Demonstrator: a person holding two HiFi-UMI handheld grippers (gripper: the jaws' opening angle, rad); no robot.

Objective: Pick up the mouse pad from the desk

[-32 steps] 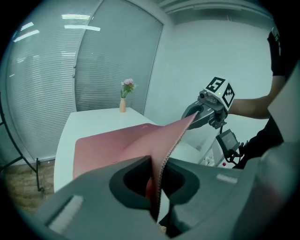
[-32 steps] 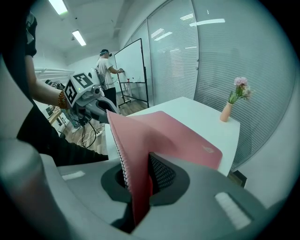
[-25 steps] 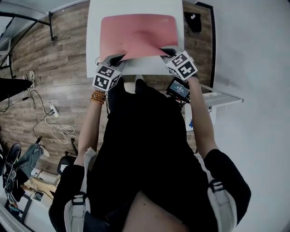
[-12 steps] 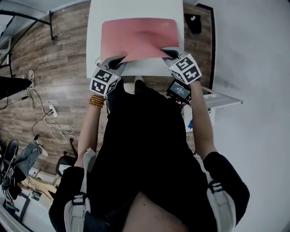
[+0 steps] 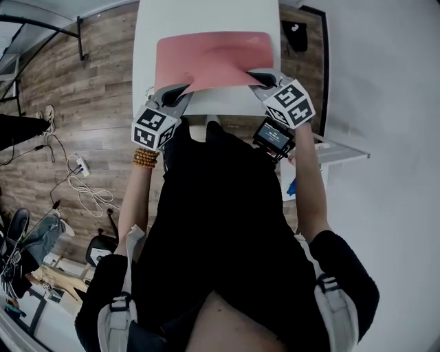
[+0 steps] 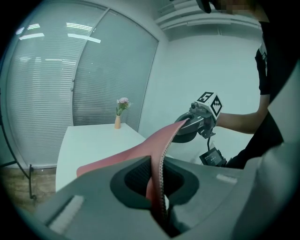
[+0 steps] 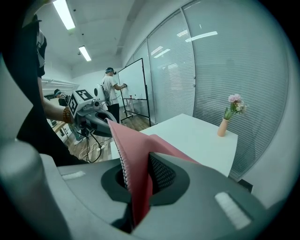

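**Near:** left gripper [image 5: 180,89] and right gripper [image 5: 260,75]. Jaws on both nearly together, each pinching one near corner of mouse pad [image 5: 210,58]. Nothing else held.

**Mid:** pad is pink. Near edge raised off counter [image 5: 206,14], sagging btwn the two grips. Far part appears to lie on counter.

**Status:** grasp done, lift approx. half done. Left to do: get far edge clear.

**Far:** small vase [image 7: 224,126] w/ flowers at counter's end, well apart from pad.
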